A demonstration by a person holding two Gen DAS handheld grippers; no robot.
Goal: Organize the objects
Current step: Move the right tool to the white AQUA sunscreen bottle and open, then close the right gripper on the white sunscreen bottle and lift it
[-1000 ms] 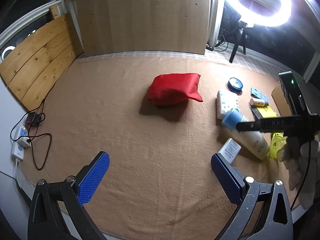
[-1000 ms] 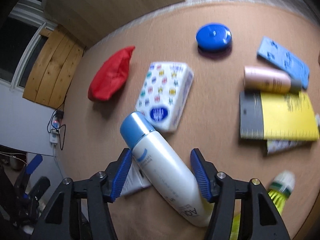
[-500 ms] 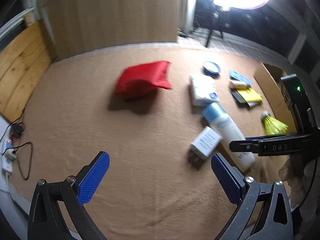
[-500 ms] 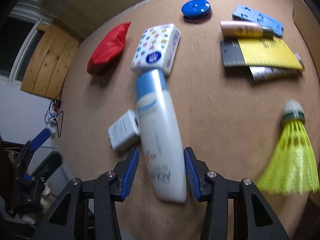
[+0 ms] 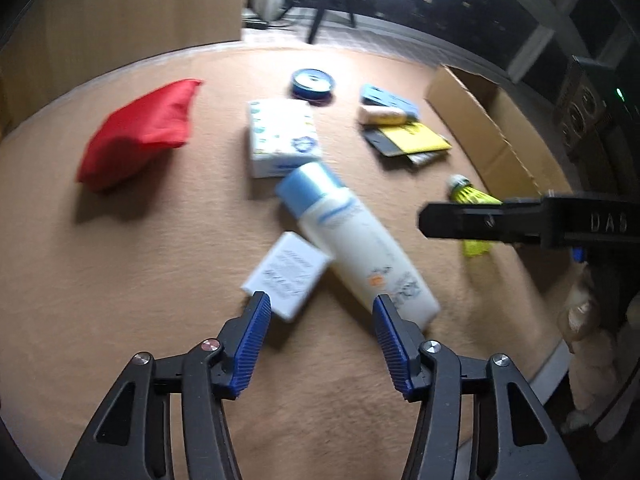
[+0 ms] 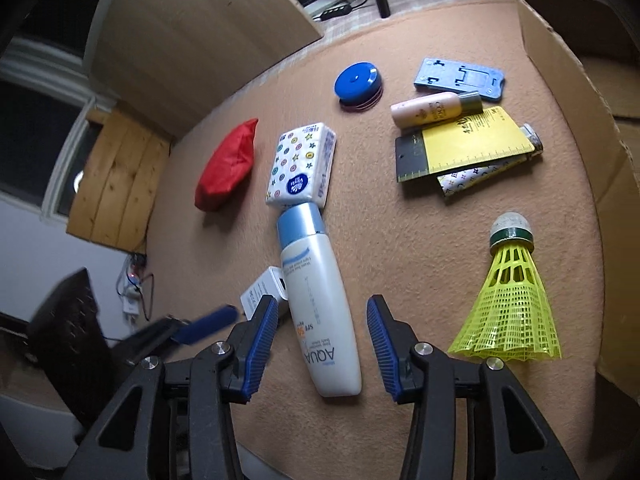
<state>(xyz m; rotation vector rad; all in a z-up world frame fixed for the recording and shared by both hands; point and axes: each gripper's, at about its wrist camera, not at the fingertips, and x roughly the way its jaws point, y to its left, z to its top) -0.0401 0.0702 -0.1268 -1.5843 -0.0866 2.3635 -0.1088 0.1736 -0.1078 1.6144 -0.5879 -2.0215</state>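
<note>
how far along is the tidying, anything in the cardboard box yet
Barely started. What shows of the cardboard box holds nothing. In hand: nothing gripped. The right claw straddles the white bottle with a gap at each pad; the left claw, its jaws just narrowed, hovers near the small white box. Left: shuttlecock, tissue pack, red pouch, yellow notepad and the rest lie on the mat.

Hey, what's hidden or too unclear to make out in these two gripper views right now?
- Small white box: right wrist view, mostly covered by the sunscreen bottle and a finger of the right gripper.
- Box print: left wrist view, motion blur.
- Patterned tube: right wrist view, largely under the yellow notepad.
- Cardboard box: its inside is cut off by the frame edge.
- Shuttlecock: left wrist view, partly behind the right gripper.
</note>
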